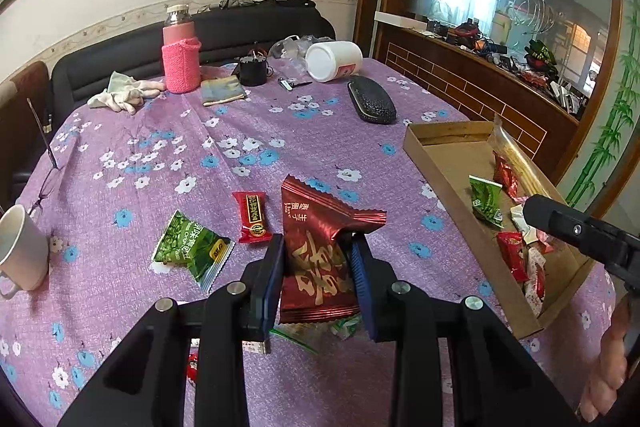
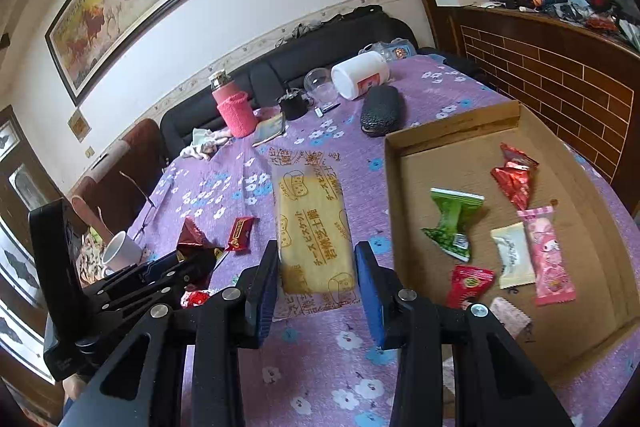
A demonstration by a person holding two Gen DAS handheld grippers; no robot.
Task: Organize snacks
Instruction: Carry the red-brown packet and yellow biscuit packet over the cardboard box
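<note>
— Where was the dark red foil snack packet with gold lettering (image 1: 320,251)?

— Between the pads of my left tongs (image 1: 318,263), pinched and crumpled, its top sticking out past the tips. A green pea packet (image 1: 192,251) and a small red sweet (image 1: 252,217) lay on the purple flowered tablecloth (image 1: 160,147) just to the left of it.

— And your right tongs (image 2: 316,267)?

— They held the long yellow biscuit pack in clear printed wrap (image 2: 314,227). It lay lengthwise between the blue pads, reaching far beyond the tips, above the cloth just left of the shallow brown cardboard box (image 2: 452,131).

— What was in that box?

— A green twisted packet (image 2: 452,223), a crinkled red foil one (image 2: 516,179), a pink wrapper (image 2: 550,259), a cream sachet (image 2: 512,255) and a red sweet (image 2: 466,285), all loose on its floor, well apart from both tongs.
</note>
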